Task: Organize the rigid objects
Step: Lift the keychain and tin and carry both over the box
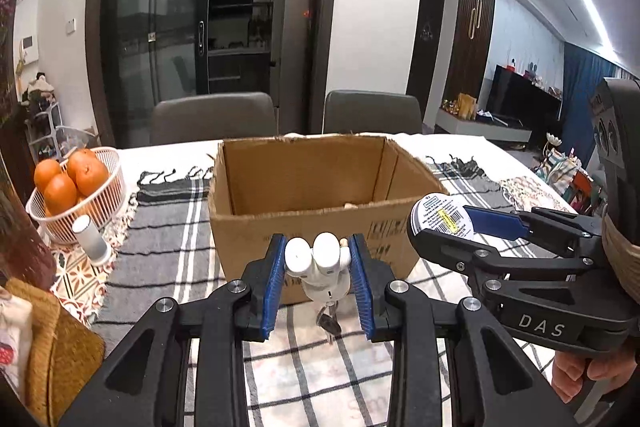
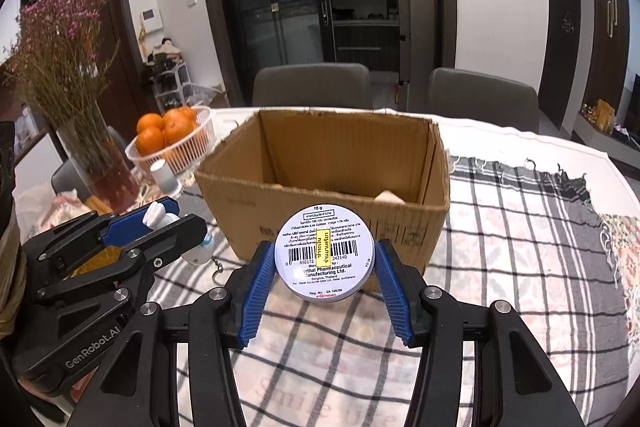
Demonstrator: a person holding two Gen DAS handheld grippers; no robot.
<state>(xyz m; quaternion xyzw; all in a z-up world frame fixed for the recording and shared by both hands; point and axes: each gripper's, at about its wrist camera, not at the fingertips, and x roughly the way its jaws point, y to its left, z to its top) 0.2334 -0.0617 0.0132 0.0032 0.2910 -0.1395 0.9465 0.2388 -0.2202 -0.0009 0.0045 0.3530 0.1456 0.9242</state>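
My left tool point(image 1: 318, 277) is clamped on a small white figure keychain point(image 1: 320, 265), and a metal clasp hangs under it. My right tool point(image 2: 325, 285) is clamped on a round white balm tin point(image 2: 325, 257), with its printed barcode label turned toward the camera. Both tools hang in the air on the near side of an open cardboard box point(image 1: 316, 203), the left one at the box's front wall and the right one near its front right corner; nothing stands between them and the box.

To the left of the box is a white plastic basket point(image 1: 108, 187) with oranges point(image 1: 60, 193) in it, and a small white cylinder point(image 1: 92, 239) stands just beside the basket. Further left I see a glass vase point(image 2: 104, 163) with dried pink flowers.

The counter carries a grey checked cloth point(image 2: 520, 227) with fringes, lying over a lighter patterned cover. Behind it stand two grey chairs point(image 1: 214, 117), then dark glass sliding doors point(image 1: 160, 15).

Inside the box, one pale object point(image 2: 390, 197) lies on the bottom near the right wall; I cannot tell what it is.
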